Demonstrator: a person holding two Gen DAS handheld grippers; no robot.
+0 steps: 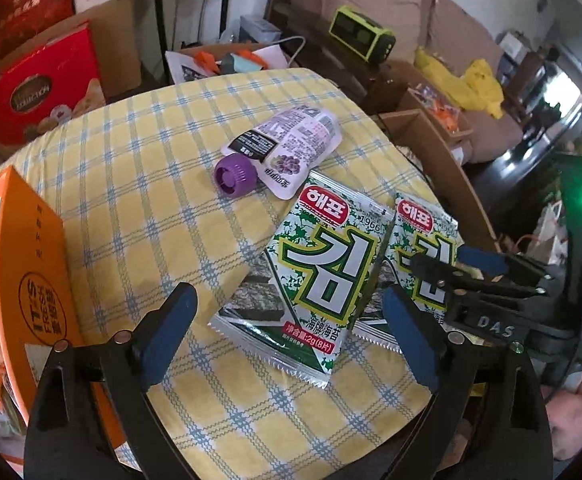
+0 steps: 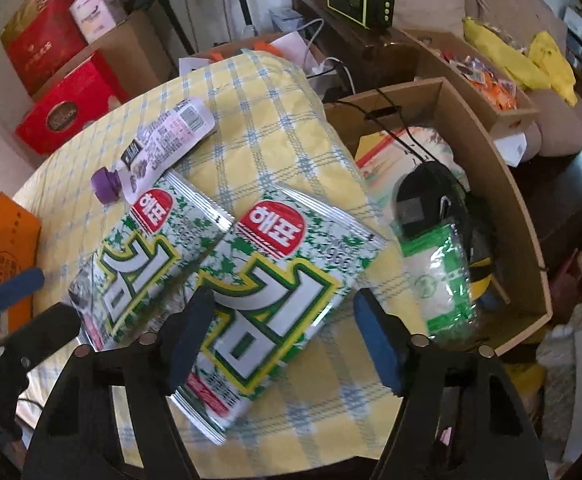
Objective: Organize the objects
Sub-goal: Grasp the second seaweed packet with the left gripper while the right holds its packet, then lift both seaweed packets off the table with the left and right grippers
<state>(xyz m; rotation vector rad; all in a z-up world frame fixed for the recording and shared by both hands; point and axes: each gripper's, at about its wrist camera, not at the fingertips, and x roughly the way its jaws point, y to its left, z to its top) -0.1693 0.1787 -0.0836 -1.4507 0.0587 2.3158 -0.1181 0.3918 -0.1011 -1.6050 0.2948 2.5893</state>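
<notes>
Two green-and-white seaweed snack packets lie side by side on a yellow checked cloth. The left packet (image 1: 315,264) (image 2: 143,256) lies in front of my open left gripper (image 1: 291,336). The right packet (image 1: 423,256) (image 2: 275,296) lies between the fingers of my open right gripper (image 2: 287,344), whose body (image 1: 491,280) also shows in the left wrist view. A purple-capped grape jelly pouch (image 1: 279,148) (image 2: 159,144) lies behind the packets.
An orange box (image 1: 27,280) (image 2: 7,248) stands at the table's left edge. An open cardboard box (image 2: 503,184) with bagged goods is to the right. Red gift boxes (image 1: 39,92), a green radio (image 1: 361,36) and a sofa stand behind.
</notes>
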